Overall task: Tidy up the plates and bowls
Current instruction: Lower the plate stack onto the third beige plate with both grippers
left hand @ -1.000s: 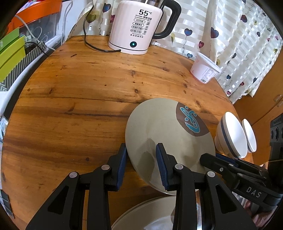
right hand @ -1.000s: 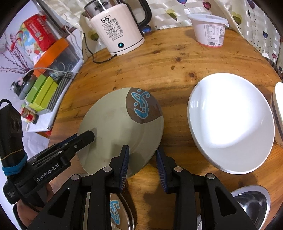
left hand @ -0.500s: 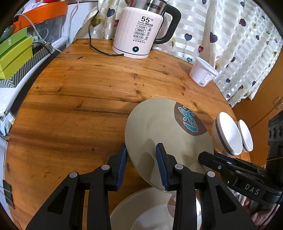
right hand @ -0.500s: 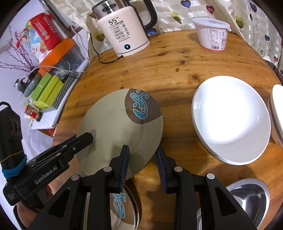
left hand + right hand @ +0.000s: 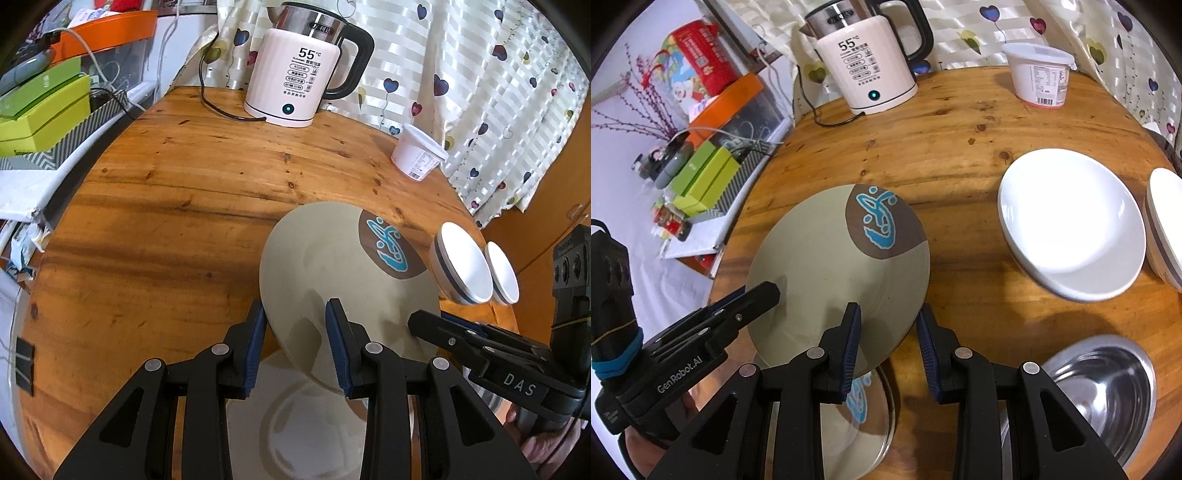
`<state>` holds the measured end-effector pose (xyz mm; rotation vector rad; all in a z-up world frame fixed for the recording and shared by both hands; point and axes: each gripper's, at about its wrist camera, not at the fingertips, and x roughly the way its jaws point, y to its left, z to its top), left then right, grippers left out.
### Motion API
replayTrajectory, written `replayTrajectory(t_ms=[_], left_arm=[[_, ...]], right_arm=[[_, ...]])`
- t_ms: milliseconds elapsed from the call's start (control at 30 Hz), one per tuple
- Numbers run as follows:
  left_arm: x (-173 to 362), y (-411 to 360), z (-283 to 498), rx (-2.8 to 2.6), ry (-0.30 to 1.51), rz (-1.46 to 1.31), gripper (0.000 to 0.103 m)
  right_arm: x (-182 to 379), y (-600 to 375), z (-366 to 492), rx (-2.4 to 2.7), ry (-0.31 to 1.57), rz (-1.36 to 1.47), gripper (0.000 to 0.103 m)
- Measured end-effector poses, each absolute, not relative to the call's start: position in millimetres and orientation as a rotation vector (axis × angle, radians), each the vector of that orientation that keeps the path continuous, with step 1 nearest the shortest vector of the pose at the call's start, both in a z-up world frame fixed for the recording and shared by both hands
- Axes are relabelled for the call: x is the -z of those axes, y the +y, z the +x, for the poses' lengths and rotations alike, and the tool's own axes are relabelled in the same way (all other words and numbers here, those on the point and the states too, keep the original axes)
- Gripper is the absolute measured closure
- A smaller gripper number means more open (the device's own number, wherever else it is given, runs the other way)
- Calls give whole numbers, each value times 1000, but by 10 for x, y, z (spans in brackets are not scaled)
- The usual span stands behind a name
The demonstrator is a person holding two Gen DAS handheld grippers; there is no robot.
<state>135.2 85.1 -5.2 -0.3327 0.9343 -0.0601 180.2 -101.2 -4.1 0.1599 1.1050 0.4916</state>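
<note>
A beige plate with a brown patch and blue motif [image 5: 332, 266] [image 5: 831, 266] is held tilted above the wooden table. My left gripper [image 5: 295, 325] grips its left rim and my right gripper [image 5: 888, 325] grips its near right rim. A matching beige plate [image 5: 295, 417] [image 5: 864, 410] lies on the table right beneath it. A white deep plate [image 5: 1071, 218] lies to the right. Two striped white bowls [image 5: 461, 269] stand at the table's right edge. A steel bowl [image 5: 1104, 387] sits at the near right.
A white electric kettle [image 5: 295, 81] with its cord stands at the back of the round table [image 5: 166, 206]. A white yogurt tub [image 5: 417, 155] stands at the back right. Green boxes [image 5: 40, 110] and an orange-lidded bin sit off the left edge. Curtains hang behind.
Both grippers have lifted the beige plate higher and drawn it back toward me. More of the matching plate beneath it now shows.
</note>
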Motion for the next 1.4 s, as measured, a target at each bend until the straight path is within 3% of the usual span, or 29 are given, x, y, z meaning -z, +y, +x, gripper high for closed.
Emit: replayTrajectory(t_ms=[1400], left_arm=[[189, 799, 296, -30, 932, -368, 69]], right_arm=[[152, -944, 1093, -595, 1121, 66, 72]])
